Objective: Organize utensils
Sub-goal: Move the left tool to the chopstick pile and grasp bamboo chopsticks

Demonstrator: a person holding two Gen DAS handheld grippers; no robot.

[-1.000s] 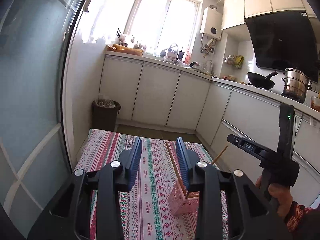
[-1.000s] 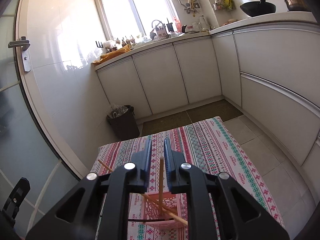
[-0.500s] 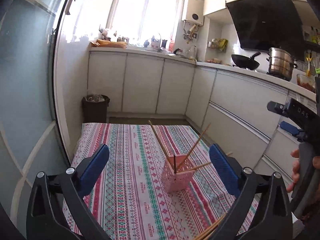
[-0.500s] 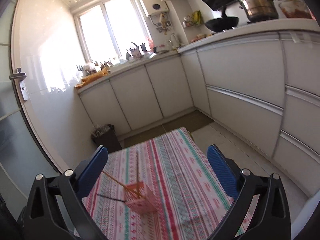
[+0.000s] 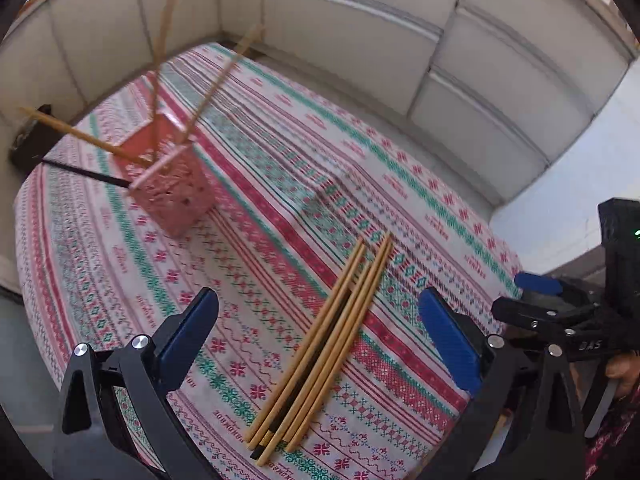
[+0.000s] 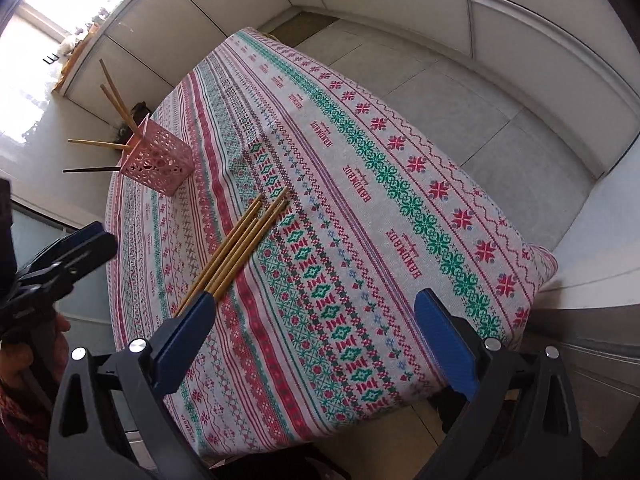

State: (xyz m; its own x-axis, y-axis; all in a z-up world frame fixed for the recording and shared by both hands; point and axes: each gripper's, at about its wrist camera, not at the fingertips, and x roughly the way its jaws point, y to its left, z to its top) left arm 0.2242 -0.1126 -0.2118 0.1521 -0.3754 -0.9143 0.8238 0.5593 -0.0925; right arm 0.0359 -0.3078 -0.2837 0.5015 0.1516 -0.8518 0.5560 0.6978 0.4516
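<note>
chopstick pile: the loose chopsticks (image 5: 320, 344) are lying flat on the table (image 5: 420, 184), bunched side by side, near my edge of it

long axis: they're running lengthwise away from me, tips aiming roughly toward the pink holder (image 5: 172, 184)

left hand-held gripper (image 5: 320, 344): I'm hovering it right over the pile, blue pads spread wide either side of the bundle, nothing pinched

right hand-held gripper (image 6: 312, 344): also gaping wide with nothing in it, and the pile is sitting off past its left pad

nearer hand: I'm guessing the left takes this one, since the sticks are already lying between its pads

holder: standing well apart from the pile, a few sticks already poking out
</note>
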